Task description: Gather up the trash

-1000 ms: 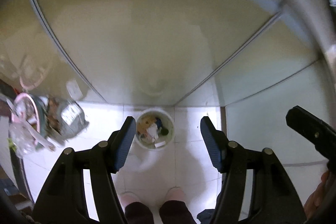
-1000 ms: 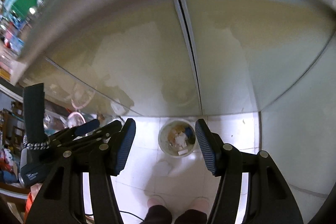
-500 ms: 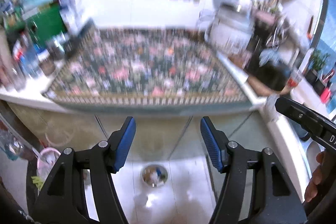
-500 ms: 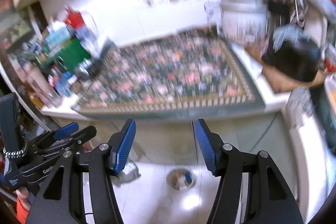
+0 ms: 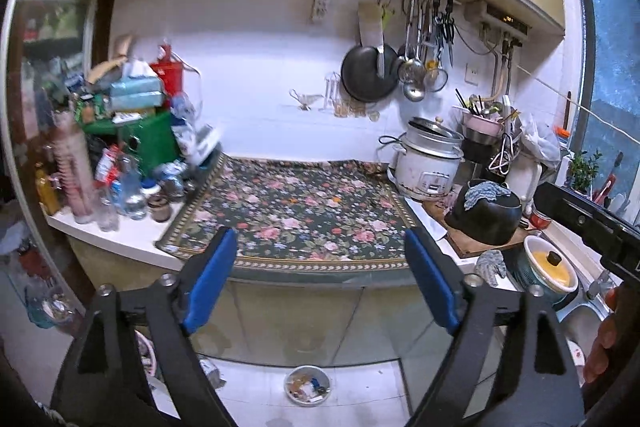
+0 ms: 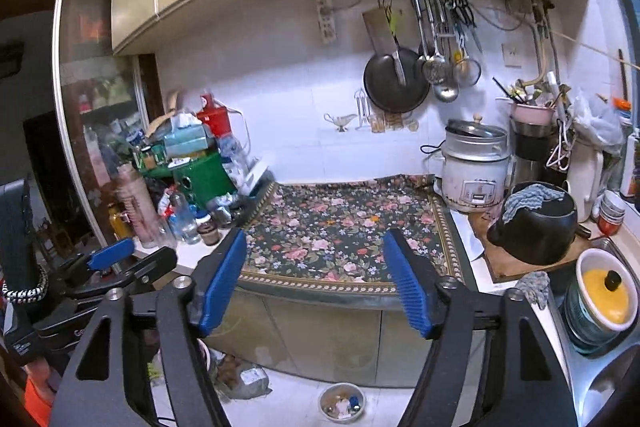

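Both grippers are held up in front of a kitchen counter, each with its blue-padded fingers spread wide and nothing between them. From its own camera, the left gripper (image 5: 322,281) frames the front edge of the counter; the right gripper (image 6: 316,277) does the same from slightly further right. In the right wrist view the left gripper's blue tip also shows at the lower left.

A dark floral cloth (image 5: 296,215) covers the middle of the counter (image 5: 128,233), reaching its front edge. No loose trash can be made out on the cloth. At the counter's left end stands a crowded pile of bottles and boxes, including a green box (image 5: 150,137). At the right end sit a white rice cooker (image 5: 426,163) against the back wall and, nearer the front, an upturned black pot (image 5: 484,215) with a blue-grey cloth draped on it.

On the white tiled floor below, just in front of the cabinet doors, a small round white trash bin (image 5: 307,390) stands, already holding scraps of mixed litter. It also appears low in the right wrist view (image 6: 342,403).
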Available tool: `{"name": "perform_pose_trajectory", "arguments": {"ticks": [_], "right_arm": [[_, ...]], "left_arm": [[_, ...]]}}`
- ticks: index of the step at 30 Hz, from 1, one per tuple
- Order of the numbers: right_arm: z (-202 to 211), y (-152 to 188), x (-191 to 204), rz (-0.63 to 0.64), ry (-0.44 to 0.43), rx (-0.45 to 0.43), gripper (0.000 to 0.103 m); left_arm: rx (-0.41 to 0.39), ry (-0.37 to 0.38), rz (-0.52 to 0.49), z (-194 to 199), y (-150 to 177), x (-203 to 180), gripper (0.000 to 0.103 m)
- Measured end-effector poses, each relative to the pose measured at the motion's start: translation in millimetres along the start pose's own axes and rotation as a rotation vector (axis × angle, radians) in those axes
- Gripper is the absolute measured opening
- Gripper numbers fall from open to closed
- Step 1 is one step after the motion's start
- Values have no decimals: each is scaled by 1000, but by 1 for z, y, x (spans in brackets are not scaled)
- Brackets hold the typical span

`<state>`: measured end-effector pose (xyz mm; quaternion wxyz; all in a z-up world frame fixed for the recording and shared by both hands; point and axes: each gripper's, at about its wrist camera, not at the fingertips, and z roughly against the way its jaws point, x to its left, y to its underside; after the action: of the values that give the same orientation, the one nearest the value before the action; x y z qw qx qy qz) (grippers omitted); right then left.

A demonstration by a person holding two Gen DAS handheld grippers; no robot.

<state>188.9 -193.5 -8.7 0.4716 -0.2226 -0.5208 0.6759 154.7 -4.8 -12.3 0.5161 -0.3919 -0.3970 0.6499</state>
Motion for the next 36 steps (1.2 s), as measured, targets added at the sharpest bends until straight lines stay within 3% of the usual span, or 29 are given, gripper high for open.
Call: {"name": "perform_pose_trajectory", "arguments": {"ticks": [3,6,12,18,36], "right_arm": [[17,5,14,-11,20,-5,81],[30,10,27,-24,51,-10,94],[55,18,50,-43,117,-27,103],[67,25,68,-53,182,-40,103],[71,45,89,-66,209,33,103]], "left_arm": [[-13,-8,-6,28,5,7,101],[-9,5,-12,46,9,22,101],[-4,52,-13,71,14,40,101],[-8,84,-50,88,21,46,101],[25,109,-88,100,39,51,102]]}}
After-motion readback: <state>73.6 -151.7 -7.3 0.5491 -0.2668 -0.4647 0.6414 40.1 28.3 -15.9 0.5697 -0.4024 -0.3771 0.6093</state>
